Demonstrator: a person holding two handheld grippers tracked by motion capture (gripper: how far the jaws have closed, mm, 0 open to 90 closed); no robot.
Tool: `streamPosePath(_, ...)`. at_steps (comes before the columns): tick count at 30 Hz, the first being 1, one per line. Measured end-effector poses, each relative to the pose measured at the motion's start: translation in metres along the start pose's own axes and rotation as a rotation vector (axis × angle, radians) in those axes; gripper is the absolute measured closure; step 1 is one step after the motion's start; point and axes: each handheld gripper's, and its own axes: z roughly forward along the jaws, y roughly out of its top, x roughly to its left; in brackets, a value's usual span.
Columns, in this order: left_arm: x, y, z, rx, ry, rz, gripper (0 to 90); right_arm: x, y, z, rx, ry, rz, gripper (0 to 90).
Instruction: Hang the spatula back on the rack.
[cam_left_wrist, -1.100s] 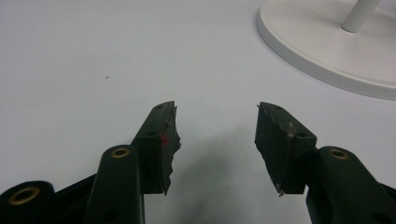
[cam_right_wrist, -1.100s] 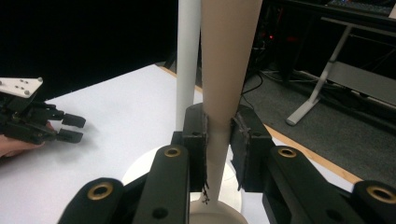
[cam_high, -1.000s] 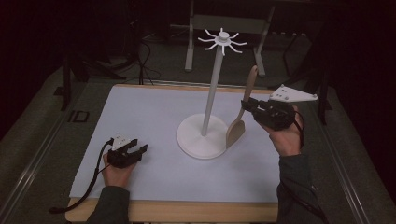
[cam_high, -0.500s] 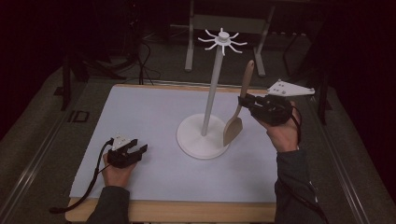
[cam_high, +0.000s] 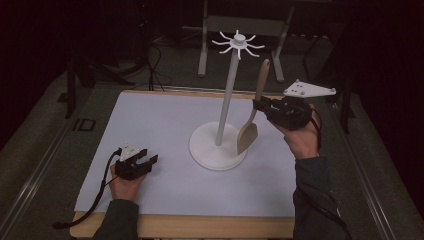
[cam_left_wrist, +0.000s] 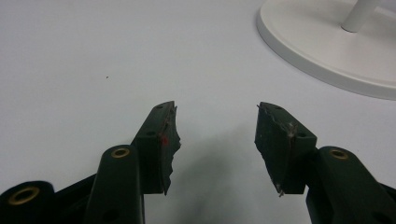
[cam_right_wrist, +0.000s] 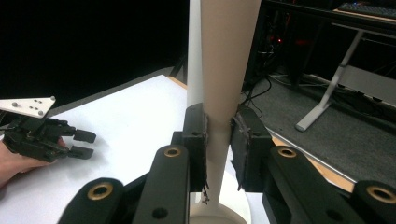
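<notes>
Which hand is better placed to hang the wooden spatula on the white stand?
Right. The right gripper is shut on the wooden spatula, holding it upright beside the white stand and its hooks. The left gripper rests open and empty on the table, farther from the stand.

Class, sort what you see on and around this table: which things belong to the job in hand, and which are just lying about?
In the job:
- pale wooden spatula, clamped in the right gripper
- white hanging stand with spoked top

Lying about:
- left gripper, open, resting on the white table sheet
- grey metal frame legs behind the table
</notes>
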Motion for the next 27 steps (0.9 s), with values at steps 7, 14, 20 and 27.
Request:
streamPosePath(7,0.0,0.0,0.0,0.0,0.0,-0.001,48.4,0.0,0.007,0.003,0.01,0.008,-0.002,76.7)
streamPosePath(14,0.0,0.0,0.0,0.0,-0.001,-0.001,48.3,0.003,0.012,0.005,0.009,0.018,-0.004,76.7)
streamPosePath(20,0.0,0.0,0.0,0.0,-0.001,0.0,48.3,0.004,0.015,0.007,0.01,0.019,-0.008,76.7)
streamPosePath(27,0.0,0.0,0.0,-0.001,-0.001,-0.003,48.3,0.005,0.018,0.012,0.023,0.015,0.002,76.7)
